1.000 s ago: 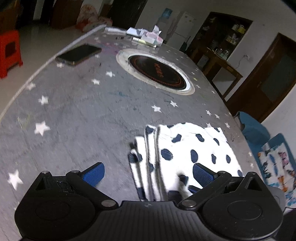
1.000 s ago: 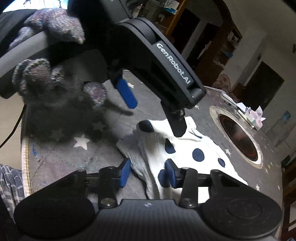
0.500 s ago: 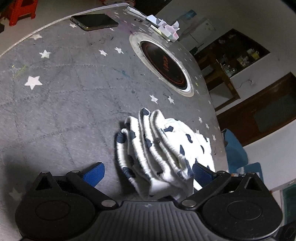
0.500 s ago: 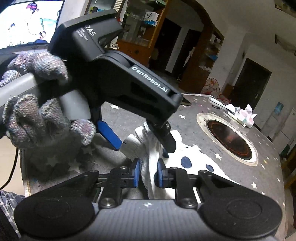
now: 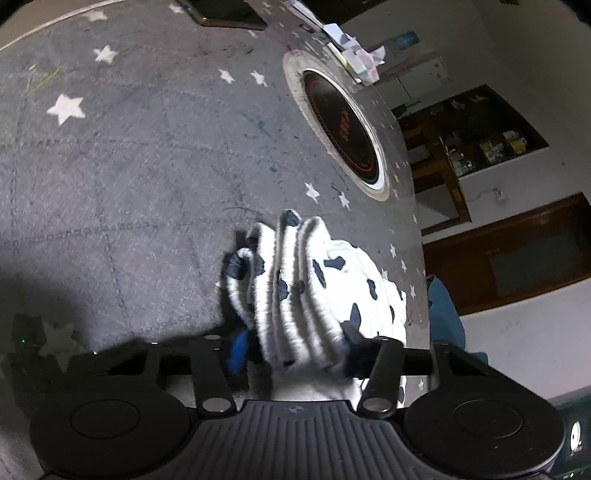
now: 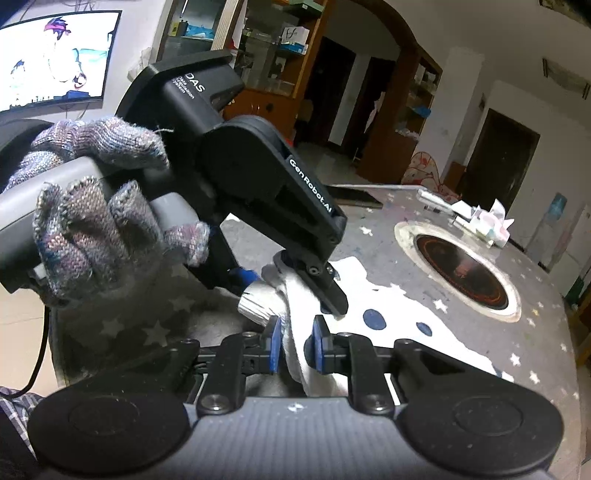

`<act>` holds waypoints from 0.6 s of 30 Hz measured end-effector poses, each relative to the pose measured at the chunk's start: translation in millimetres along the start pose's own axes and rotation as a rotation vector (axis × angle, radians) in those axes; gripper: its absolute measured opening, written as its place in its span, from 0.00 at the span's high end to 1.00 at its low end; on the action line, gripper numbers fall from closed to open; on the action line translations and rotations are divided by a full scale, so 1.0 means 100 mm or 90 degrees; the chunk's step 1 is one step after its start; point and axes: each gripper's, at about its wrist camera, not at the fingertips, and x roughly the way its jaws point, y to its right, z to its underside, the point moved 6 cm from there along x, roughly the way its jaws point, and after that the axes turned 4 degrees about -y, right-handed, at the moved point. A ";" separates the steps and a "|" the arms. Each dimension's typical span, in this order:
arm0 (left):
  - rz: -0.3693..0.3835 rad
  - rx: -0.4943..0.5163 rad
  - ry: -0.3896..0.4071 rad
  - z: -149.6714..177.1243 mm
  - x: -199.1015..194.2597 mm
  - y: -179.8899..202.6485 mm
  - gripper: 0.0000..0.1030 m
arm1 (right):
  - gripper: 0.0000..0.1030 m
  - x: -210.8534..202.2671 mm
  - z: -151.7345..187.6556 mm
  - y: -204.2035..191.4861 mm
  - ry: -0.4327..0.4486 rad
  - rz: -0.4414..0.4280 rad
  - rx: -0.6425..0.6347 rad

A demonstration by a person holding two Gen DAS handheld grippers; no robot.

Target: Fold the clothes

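On the star-printed tablecloth (image 5: pixel 129 166), the spotted garment (image 5: pixel 314 280) runs toward the hob (image 5: pixel 343 129) — right gripper (image 6: pixel 293 341) pinches its bunched near end; left gripper (image 5: pixel 295 350) is closing around it.

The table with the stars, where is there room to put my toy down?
Free: the wide grey stretch of table between the phone, the round cooktop and the spotted cloth. Crowded: the near edge, where both grippers hold the cloth, and the far rim with the tissues.
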 end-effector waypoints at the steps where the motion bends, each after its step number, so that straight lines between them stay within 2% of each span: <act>1: -0.003 0.002 0.002 0.00 0.00 0.00 0.60 | 0.81 0.01 0.01 0.00 -0.003 -0.004 0.003; 3: -0.011 0.006 0.006 0.00 0.00 -0.01 0.65 | 0.78 -0.01 0.01 0.02 -0.004 -0.012 0.011; 7: -0.017 0.017 0.008 -0.01 -0.01 -0.02 0.65 | 0.77 -0.08 0.02 0.11 -0.001 -0.025 0.043; 10: -0.027 0.036 0.010 -0.01 0.00 0.01 0.65 | 0.77 -0.16 0.07 0.32 -0.001 -0.030 0.099; 13: -0.037 0.055 0.013 -0.02 0.00 0.04 0.65 | 0.76 -0.19 0.17 0.61 -0.010 -0.010 0.159; 18: -0.050 0.086 0.021 -0.01 0.00 0.07 0.64 | 0.73 -0.19 0.42 1.16 -0.032 0.067 0.249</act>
